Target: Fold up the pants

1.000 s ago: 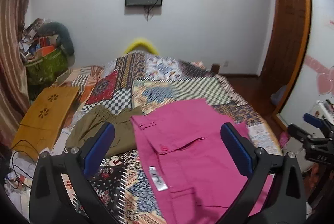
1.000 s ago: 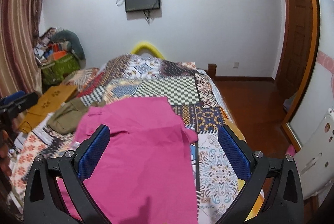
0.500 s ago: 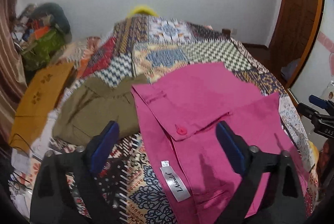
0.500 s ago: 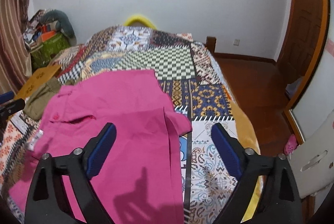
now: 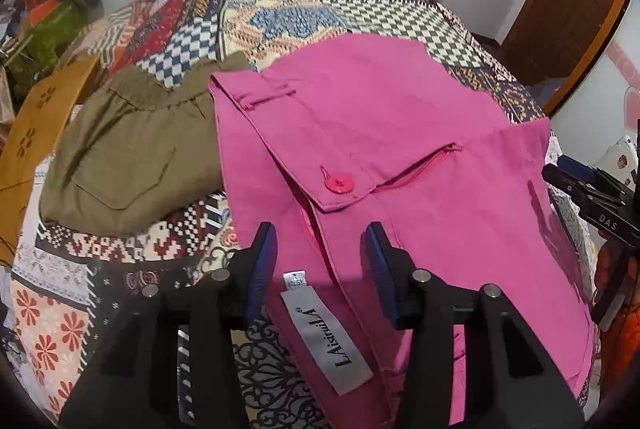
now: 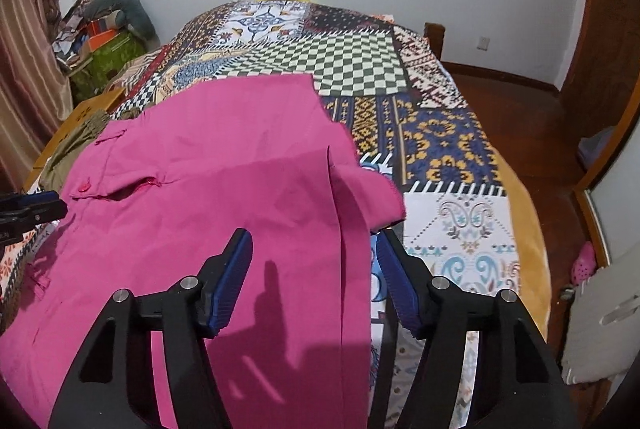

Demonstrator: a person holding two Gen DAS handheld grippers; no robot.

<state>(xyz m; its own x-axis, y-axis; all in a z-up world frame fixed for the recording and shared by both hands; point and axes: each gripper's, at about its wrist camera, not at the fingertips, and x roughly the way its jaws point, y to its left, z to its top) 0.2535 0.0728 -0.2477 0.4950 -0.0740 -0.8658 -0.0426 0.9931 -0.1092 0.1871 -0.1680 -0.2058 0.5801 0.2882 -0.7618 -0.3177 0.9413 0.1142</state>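
Pink pants [image 5: 400, 157] are spread out on the patchwork bedspread [image 6: 360, 57], waistband end right next to some olive shorts [image 5: 124, 149]. Left gripper [image 5: 320, 261] hangs over the waistband near the white label [image 5: 324, 333], jaws partly open, gripping nothing. Right gripper [image 6: 314, 281] is half open too, straddling the pants' bedspread-side edge without pinching it.

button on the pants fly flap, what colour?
Pink, matching the pants; the button shows best in the left wrist view.
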